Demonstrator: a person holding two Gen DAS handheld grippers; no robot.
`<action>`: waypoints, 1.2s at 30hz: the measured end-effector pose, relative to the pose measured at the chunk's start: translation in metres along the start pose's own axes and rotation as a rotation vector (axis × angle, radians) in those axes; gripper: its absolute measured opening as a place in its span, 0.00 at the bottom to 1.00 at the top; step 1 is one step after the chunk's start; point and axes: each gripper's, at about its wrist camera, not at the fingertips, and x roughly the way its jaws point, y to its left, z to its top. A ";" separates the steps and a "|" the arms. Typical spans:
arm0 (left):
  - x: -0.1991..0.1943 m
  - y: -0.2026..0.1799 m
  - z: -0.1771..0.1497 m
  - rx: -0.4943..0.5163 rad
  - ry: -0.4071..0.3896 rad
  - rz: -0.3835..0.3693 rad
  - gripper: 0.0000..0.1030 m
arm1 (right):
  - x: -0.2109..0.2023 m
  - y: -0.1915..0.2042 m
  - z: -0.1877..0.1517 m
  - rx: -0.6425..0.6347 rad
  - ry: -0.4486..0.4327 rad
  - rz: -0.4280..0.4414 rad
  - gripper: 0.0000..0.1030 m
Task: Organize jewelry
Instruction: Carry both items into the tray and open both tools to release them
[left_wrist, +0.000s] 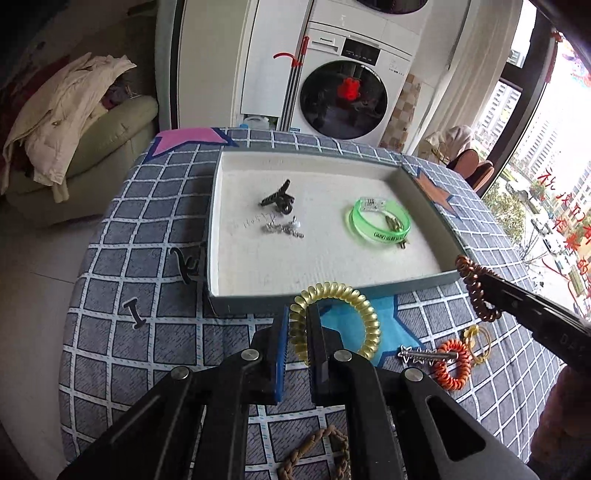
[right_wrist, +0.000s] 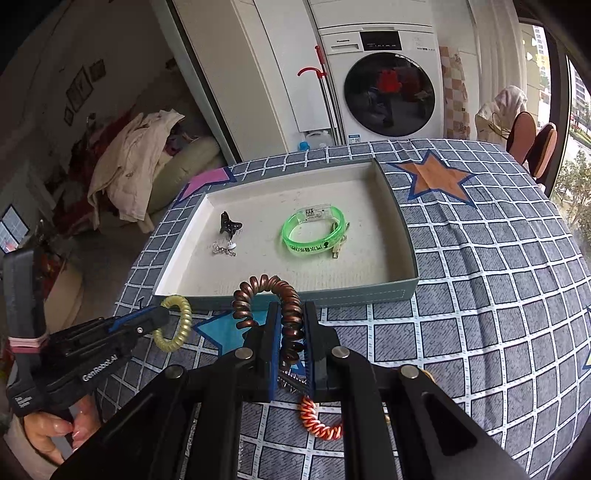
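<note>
A shallow grey tray (left_wrist: 258, 295) (right_wrist: 404, 221) with a white floor lies on the checked tablecloth. In it lie a black hair claw (left_wrist: 277, 199) (right_wrist: 229, 223), a silver chain (left_wrist: 282, 229) (right_wrist: 223, 249) and a green bangle (left_wrist: 380, 221) (right_wrist: 314, 230). My left gripper (left_wrist: 297, 314) (right_wrist: 162, 314) is shut on a yellow coil hair tie (left_wrist: 334, 317) (right_wrist: 173, 326), held just before the tray's near wall. My right gripper (right_wrist: 291, 310) (left_wrist: 476, 277) is shut on a brown coil hair tie (right_wrist: 275, 306) (left_wrist: 474, 286), near the tray's near right corner.
On the cloth near me lie an orange coil tie (left_wrist: 452, 363) (right_wrist: 319, 421), a silver star clip (left_wrist: 423, 356), a thin yellow band (left_wrist: 480, 341) and a brown braided cord (left_wrist: 317, 450). A washing machine (left_wrist: 343, 96) stands behind the table, a sofa with clothes (left_wrist: 74, 147) to the left.
</note>
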 end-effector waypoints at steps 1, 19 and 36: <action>-0.004 0.002 0.005 0.003 -0.010 0.000 0.28 | 0.002 -0.001 0.004 0.007 0.002 0.004 0.12; 0.036 0.017 0.053 0.117 0.058 0.077 0.28 | 0.102 0.001 0.046 0.051 0.197 0.027 0.12; 0.063 0.014 0.044 0.168 0.046 0.195 0.28 | 0.125 -0.020 0.051 -0.011 0.131 -0.187 0.12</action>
